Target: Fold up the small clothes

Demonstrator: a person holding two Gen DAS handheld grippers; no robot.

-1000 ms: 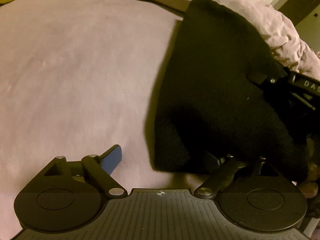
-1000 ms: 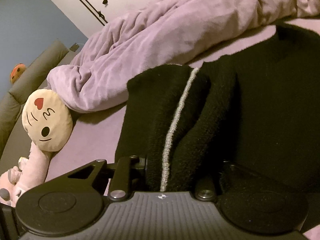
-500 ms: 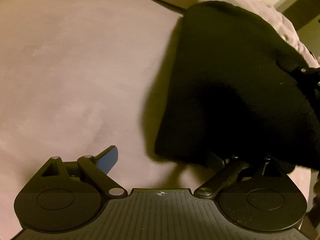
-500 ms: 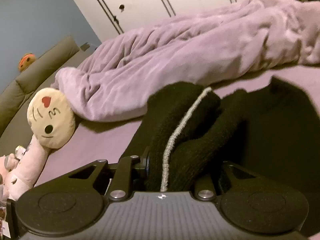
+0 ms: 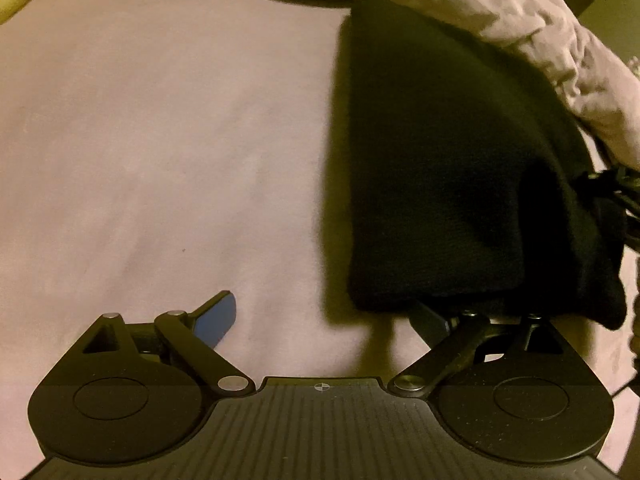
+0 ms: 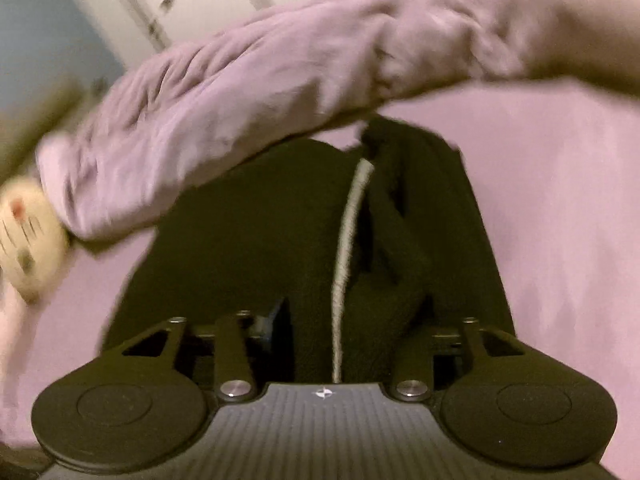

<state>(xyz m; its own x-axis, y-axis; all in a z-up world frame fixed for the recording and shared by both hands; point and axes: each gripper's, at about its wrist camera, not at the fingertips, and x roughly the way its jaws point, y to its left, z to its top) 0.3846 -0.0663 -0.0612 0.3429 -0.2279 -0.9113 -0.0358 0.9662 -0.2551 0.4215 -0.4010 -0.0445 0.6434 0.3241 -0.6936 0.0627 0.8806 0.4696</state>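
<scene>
Right gripper (image 6: pixel 344 332) jaws were opening, pads coming off the black garment (image 6: pixel 280 240) still between them after carrying its edge over. Fold judged laid on the pink sheet (image 5: pixel 160 140). Left gripper (image 5: pixel 324 316) fingers spread, pinching nothing.

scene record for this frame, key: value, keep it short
surface: lilac bed sheet
garment: black knit garment, folded over, with a pale seam stripe
left gripper: jaws wide open, nothing between them; garment edge lies over the right finger
right gripper: jaws opening, garment bunched between them
background: crumpled lilac duvet behind the garment; cream plush face at far left, blurred
view quality: right wrist view motion-blurred
</scene>
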